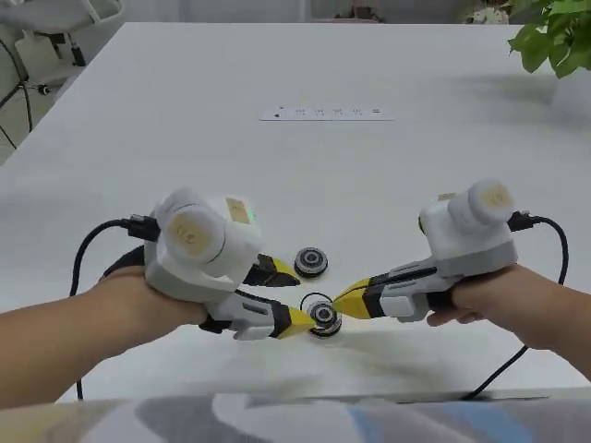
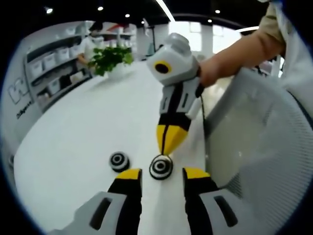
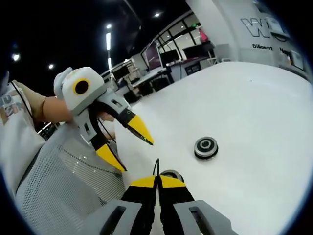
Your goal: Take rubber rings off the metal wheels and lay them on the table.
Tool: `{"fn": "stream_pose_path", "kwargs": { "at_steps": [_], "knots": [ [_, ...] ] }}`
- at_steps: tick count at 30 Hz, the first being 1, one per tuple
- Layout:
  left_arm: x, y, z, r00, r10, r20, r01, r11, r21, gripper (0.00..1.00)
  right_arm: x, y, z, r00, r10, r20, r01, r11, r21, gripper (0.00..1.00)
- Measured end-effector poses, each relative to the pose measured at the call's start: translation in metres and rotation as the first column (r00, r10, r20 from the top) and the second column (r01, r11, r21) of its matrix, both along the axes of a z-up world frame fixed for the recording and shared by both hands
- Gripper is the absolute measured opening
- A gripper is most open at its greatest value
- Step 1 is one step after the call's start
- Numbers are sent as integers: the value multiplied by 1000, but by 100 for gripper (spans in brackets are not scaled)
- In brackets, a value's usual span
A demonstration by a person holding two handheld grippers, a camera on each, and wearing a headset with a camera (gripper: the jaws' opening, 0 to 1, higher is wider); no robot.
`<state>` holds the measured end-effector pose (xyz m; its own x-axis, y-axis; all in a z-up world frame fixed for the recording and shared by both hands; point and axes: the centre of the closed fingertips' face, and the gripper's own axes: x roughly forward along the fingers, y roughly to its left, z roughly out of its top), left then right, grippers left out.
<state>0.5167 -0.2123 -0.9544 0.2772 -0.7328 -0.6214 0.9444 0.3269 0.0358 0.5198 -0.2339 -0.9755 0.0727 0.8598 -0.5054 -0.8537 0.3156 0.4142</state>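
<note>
Contact is at the near edge of the wide white counter (image 1: 277, 166), where a small round silver-and-black metal wheel (image 1: 324, 317) lies flat. The yellow-tipped right claw (image 1: 338, 300) comes in from the right with its jaws pressed together on a thin black rubber ring (image 1: 315, 299), which stands up in a loop off the wheel's rim. In the right gripper view the ring shows as a fine dark line rising from between the closed tips.

The left claw (image 1: 292, 295) reaches in from the left with its jaws spread wide and nothing in them. In the left gripper view the metal wheel sits just ahead of the gap between its two yellow tips. In the head view one tip lies just beside the wheel's left side.

A second metal wheel (image 1: 311, 262), dark-rimmed, lies flat a little farther back, apart from both claws. A white power strip (image 1: 325, 113) rests mid-counter, and a green leafy plant (image 1: 554, 37) stands at the far right corner.
</note>
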Motion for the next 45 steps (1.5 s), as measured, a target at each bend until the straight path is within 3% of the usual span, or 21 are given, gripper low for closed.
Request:
{"fn": "stream_pose_path", "kwargs": {
  "at_steps": [8,19,34,45],
  "knots": [
    [-3,22,13,999,40,-11,-41,998,-41,43,2,10,12,1000,11,14,-11,1000,7,0],
    [-3,49,27,995,99,3,-98,992,-74,52,11,32,20,1000,16,23,-16,1000,13,0],
    [-5,84,25,984,179,-18,-180,980,-81,63,15,63,8,999,40,9,-40,999,-5,0],
    [-9,91,17,979,200,-43,-203,976,-75,65,16,64,-13,999,47,-16,-47,998,-40,0]
  ]
}}
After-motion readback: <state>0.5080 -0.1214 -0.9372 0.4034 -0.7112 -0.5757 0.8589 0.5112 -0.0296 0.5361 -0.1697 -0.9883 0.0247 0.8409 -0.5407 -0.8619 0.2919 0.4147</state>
